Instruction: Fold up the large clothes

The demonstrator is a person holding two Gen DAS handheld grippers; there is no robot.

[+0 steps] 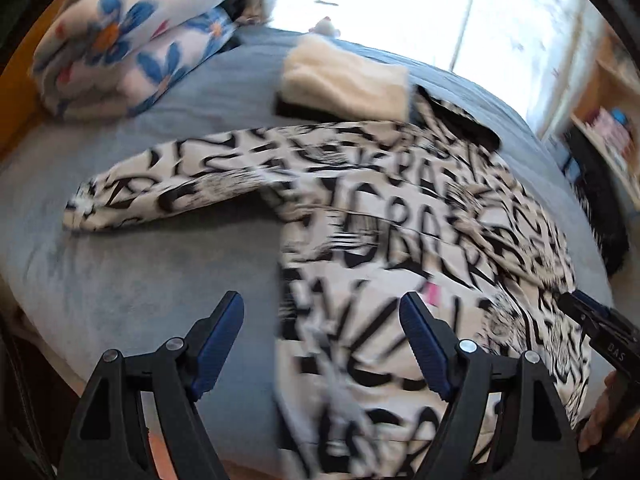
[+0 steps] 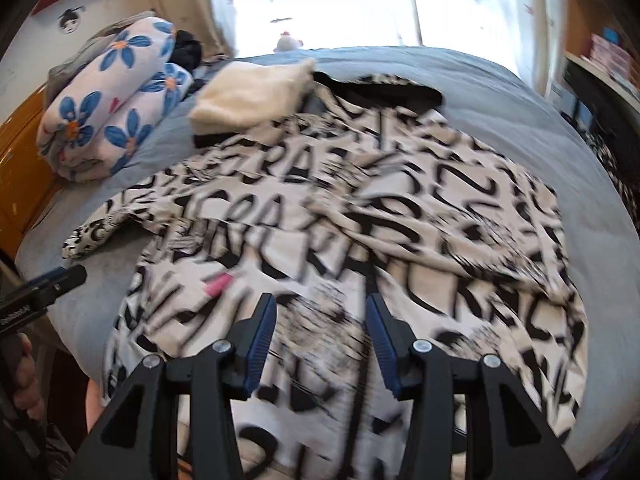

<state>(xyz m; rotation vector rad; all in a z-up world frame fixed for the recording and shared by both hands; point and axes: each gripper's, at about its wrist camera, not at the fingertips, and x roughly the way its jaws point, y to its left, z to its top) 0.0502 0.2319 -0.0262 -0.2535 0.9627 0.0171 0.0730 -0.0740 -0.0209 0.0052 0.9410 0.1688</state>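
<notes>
A large cream garment printed with black letters (image 1: 400, 220) lies spread on a grey-blue bed (image 1: 140, 272), one sleeve (image 1: 160, 188) reaching left. My left gripper (image 1: 320, 298) hovers open over the garment's left edge, with nothing between its fingers. The right gripper's tip (image 1: 592, 316) shows at the right edge. In the right wrist view the garment (image 2: 340, 208) fills the middle, with a pink tag (image 2: 219, 283) on it. My right gripper (image 2: 320, 299) hangs open above its near part, holding nothing. The left gripper (image 2: 60, 276) pokes in from the left. Both views are motion-blurred.
A folded blanket with blue flowers (image 2: 108, 112) sits at the bed's far left. A folded cream cloth (image 2: 248, 96) lies beside the garment's collar. Shelves (image 1: 608, 120) stand to the right, orange wood (image 2: 20, 152) to the left. A hand (image 2: 24, 368) grips the left tool.
</notes>
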